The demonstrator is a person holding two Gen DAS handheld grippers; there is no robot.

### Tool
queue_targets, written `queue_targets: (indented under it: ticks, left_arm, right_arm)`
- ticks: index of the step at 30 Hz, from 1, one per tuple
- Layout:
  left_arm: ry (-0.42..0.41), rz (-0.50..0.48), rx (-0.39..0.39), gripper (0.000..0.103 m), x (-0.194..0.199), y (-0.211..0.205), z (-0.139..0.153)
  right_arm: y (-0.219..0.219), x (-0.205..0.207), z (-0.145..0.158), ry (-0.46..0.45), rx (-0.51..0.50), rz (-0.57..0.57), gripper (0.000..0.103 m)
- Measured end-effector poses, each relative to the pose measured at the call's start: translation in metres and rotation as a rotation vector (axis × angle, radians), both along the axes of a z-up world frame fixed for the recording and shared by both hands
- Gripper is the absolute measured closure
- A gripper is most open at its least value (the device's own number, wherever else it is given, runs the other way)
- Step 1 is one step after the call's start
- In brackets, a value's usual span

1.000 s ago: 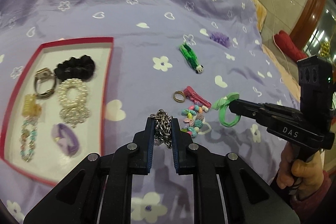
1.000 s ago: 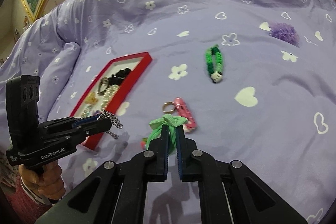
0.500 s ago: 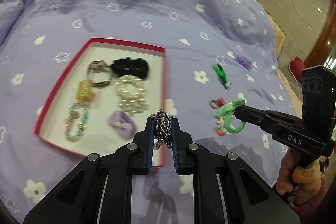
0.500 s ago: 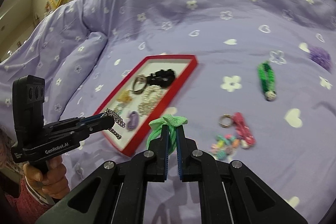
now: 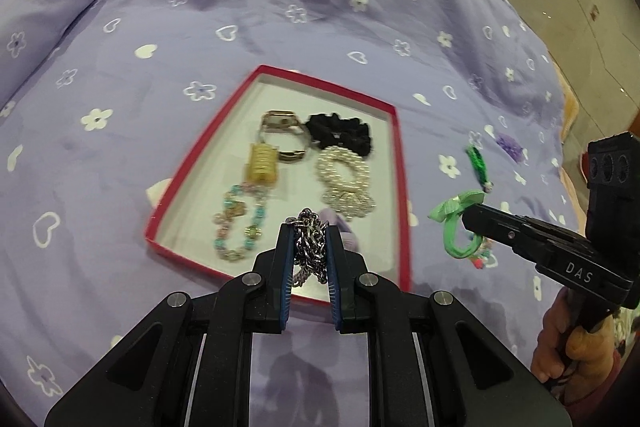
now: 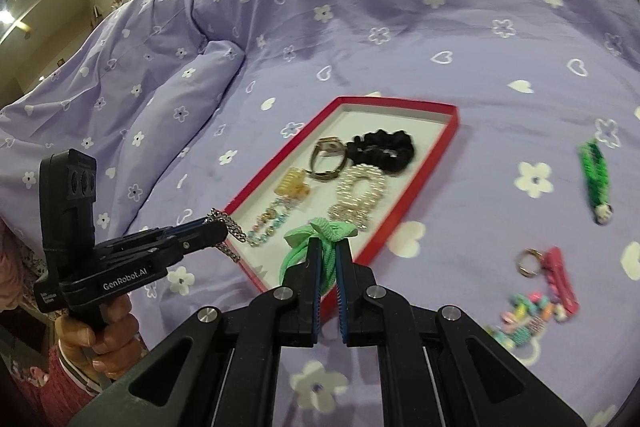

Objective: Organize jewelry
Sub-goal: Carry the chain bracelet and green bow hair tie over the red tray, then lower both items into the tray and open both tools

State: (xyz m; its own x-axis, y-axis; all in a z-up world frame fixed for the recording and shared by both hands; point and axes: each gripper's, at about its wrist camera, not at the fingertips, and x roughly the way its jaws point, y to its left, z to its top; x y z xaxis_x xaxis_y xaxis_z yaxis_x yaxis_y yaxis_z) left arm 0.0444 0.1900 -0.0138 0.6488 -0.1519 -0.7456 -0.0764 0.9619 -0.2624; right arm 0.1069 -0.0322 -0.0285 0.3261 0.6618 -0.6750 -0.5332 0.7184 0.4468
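A red-rimmed tray (image 5: 398, 131) (image 6: 448, 143) lies on the purple bedspread and holds a watch, a black scrunchie (image 5: 340, 131), a pearl bracelet (image 5: 344, 171), a gold clip, a beaded bracelet and a purple ring. My left gripper (image 5: 310, 231) is shut on a silver chain (image 5: 308, 247) above the tray's near edge; it also shows in the right wrist view (image 6: 218, 227). My right gripper (image 6: 328, 243) is shut on a green hair tie (image 6: 320, 233), held above the tray's right side (image 5: 458, 219).
On the bedspread right of the tray lie a green woven bracelet (image 6: 596, 183), a pink clip (image 6: 560, 279) with a ring (image 6: 528, 261), a colourful bead bracelet (image 6: 524, 319) and a purple scrunchie (image 5: 510, 147). A pillow fold (image 6: 192, 75) rises at left.
Both grippers have moved left with their loads, from over the loose items to over the tray. The tray now sits central in both views.
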Motion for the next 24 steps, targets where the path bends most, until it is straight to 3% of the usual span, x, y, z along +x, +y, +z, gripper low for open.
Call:
queue_targets:
  ticks: [13,24]
  left_arm:
    - [0.059,0.052,0.021,0.09,0.028,0.03,-0.027]
    - [0.114,0.063,0.041,0.09,0.044,0.035,-0.053]
  right_arm:
    - [0.058,0.028,-0.03,0.048,-0.067,0.067,0.097]
    - [0.074,0.039,-0.056,0.072,-0.166,0.088,0.094]
